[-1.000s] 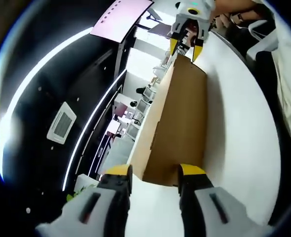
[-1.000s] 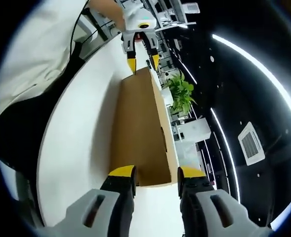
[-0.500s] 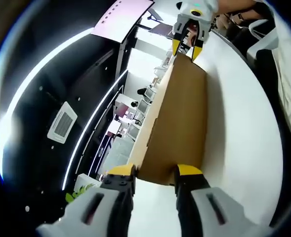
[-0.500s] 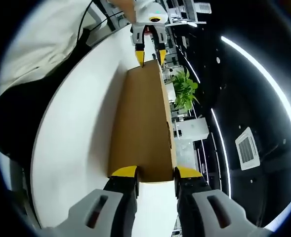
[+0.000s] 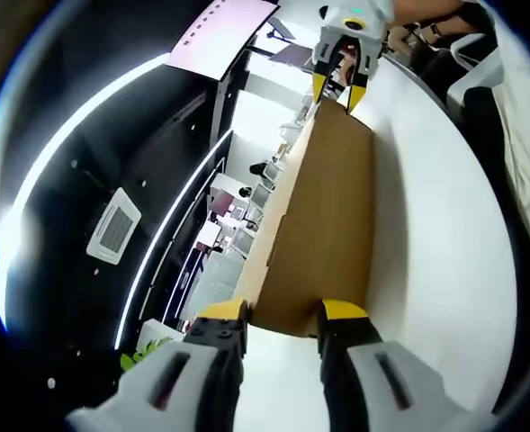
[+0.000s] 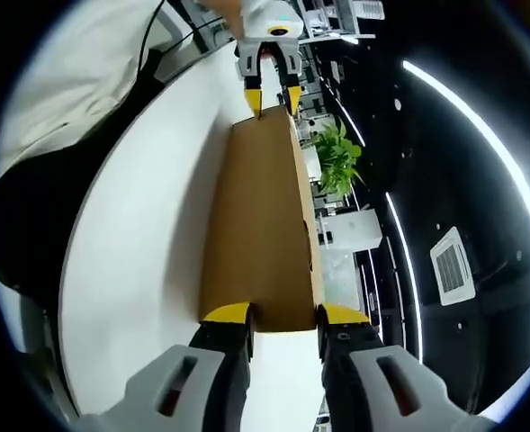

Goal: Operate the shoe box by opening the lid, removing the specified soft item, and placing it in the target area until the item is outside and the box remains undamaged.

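White and round-edged, the desk [image 5: 435, 225] carries the shoe box [image 5: 323, 225] lying long-ways between our two tools, its lid down, so we judge the opening step not yet done. We read the box as plain brown cardboard: light, fairly stiff along its edges but easy to dent or tear at the corners, with a matte surface that should not slip much. The soft item inside is hidden, so we cannot speak for it. We would take hold at the lid's short end lips and lift evenly from both ends, gently, since a hard pinch or a one-sided pull could crease the lid. Our left hand-held gripper [image 5: 281, 315] has its yellow-tipped jaws set wide across the near end of the box, seemingly just at its edge; whether they touch it we cannot tell. Our right hand-held gripper [image 6: 278, 317] stands likewise, jaws apart at the opposite end. Beyond the desk we see a green plant [image 6: 336, 162] and a dark ceiling with light strips.
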